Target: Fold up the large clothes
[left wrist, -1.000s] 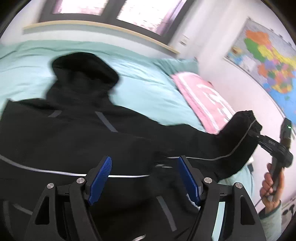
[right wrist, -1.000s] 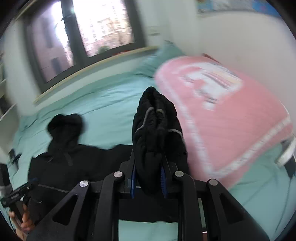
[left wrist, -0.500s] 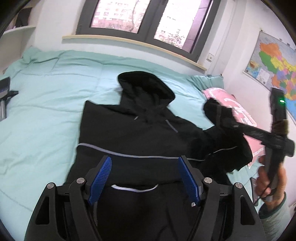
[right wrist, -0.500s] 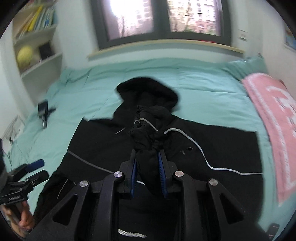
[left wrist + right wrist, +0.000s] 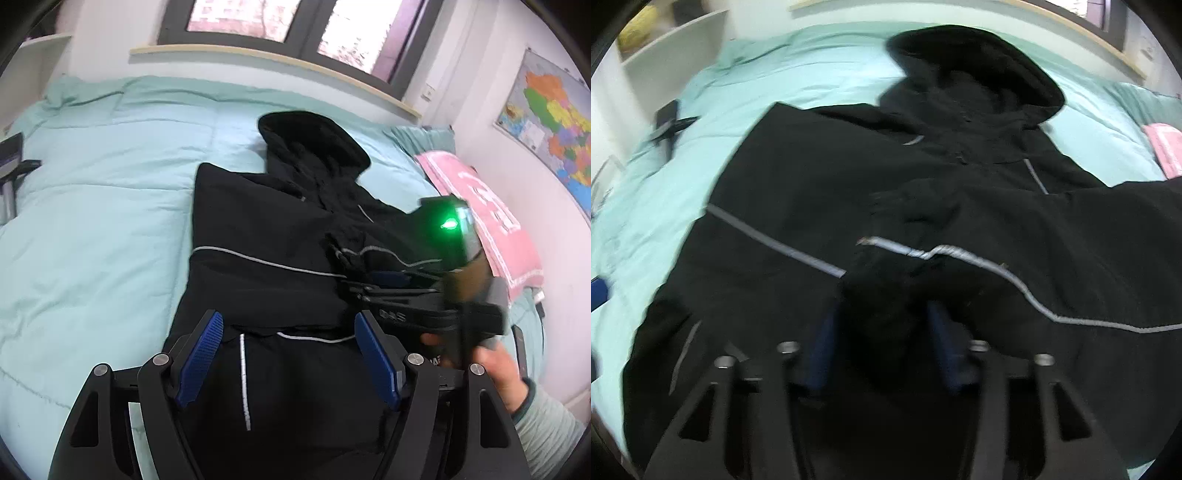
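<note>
A black hooded jacket [image 5: 258, 229] with grey reflective stripes lies spread on the teal duvet [image 5: 92, 221], hood [image 5: 979, 62] toward the window. Its right sleeve [image 5: 1071, 258] is folded across the chest. The sleeve cuff [image 5: 882, 295] lies between the blue pads of my right gripper [image 5: 881, 343], whose jaws are opening and stand a little off the cloth. In the left wrist view that right gripper [image 5: 388, 280] sits low on the jacket's right side. My left gripper [image 5: 288, 365] hovers open over the jacket's lower part, holding nothing.
A pink pillow [image 5: 484, 221] lies at the bed's right edge under a wall map [image 5: 554, 129]. A dark device [image 5: 668, 122] rests on the duvet far left. A white shelf [image 5: 665, 40] stands beyond it. A person's hand [image 5: 498, 373] grips the right tool.
The right gripper carried the sleeve from the pink pillow's side over the jacket's chest and down onto it, then its jaws parted. The left gripper shifted so the whole jacket shows.
</note>
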`<state>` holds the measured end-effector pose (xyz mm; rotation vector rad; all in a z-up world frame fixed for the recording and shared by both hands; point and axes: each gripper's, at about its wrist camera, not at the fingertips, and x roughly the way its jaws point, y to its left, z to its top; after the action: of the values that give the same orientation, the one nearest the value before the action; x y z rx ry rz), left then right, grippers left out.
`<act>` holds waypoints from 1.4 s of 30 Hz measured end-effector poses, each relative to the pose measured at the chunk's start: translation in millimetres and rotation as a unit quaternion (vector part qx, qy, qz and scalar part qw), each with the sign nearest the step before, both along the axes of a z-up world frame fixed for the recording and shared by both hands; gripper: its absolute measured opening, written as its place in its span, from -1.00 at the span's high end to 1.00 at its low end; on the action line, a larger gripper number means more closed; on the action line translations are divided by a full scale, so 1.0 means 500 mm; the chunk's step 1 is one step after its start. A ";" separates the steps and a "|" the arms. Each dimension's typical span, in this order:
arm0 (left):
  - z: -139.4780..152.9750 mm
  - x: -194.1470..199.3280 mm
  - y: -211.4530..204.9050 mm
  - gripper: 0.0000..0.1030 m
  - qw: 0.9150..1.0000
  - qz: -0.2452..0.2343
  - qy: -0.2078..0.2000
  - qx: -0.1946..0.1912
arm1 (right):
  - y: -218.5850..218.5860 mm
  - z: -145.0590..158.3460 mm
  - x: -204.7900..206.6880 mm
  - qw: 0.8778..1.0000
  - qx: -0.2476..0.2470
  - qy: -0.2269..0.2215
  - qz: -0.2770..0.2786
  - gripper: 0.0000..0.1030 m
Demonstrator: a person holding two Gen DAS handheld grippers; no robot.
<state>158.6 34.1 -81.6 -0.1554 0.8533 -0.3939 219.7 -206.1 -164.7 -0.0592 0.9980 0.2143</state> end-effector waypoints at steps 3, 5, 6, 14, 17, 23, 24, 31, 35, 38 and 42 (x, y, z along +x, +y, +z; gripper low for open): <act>0.006 0.027 -0.016 -0.46 0.999 -0.025 0.019 -0.033 | -0.023 0.054 -0.057 0.999 0.025 -0.017 0.028 -0.15; 0.002 0.056 -0.043 -0.46 0.997 -0.040 0.044 -0.047 | -0.047 0.096 -0.093 0.998 0.023 -0.046 0.028 -0.15; -0.003 0.072 -0.058 -0.46 0.996 -0.047 0.054 -0.055 | -0.065 0.114 -0.111 0.998 0.011 -0.059 0.019 -0.15; -0.096 0.197 -0.201 -0.46 0.988 -0.063 0.127 -0.062 | -0.312 0.178 -0.213 0.990 0.012 -0.105 -0.096 -0.16; -0.139 0.234 -0.247 -0.46 0.989 -0.047 0.139 -0.036 | -0.391 0.191 -0.233 0.985 0.005 -0.117 -0.131 -0.21; -0.160 0.261 -0.310 0.51 0.992 -0.047 0.115 -0.003 | -0.490 0.169 -0.244 0.980 0.011 -0.094 -0.173 -0.29; -0.153 0.258 -0.313 0.57 0.993 -0.043 0.107 0.001 | -0.497 0.161 -0.241 0.980 0.014 -0.088 -0.176 -0.29; -0.004 0.193 -0.196 0.60 1.000 0.003 -0.010 -0.007 | -0.484 0.147 -0.209 0.982 0.026 -0.081 -0.171 -0.29; 0.007 0.184 -0.089 0.60 1.000 0.027 -0.003 0.005 | -0.435 0.136 -0.161 0.986 0.032 -0.074 -0.147 -0.30; -0.068 0.201 -0.042 0.60 0.997 0.040 0.060 0.030 | -0.390 0.095 -0.103 0.991 0.039 -0.048 -0.122 -0.30; -0.181 0.220 -0.013 0.53 0.991 0.047 0.123 0.019 | -0.357 -0.002 -0.042 0.992 0.005 0.004 -0.124 -0.31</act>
<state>268.6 27.7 -172.1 -0.2111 1.0912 -0.2738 198.9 -384.7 -165.7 0.0744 1.0032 -0.0073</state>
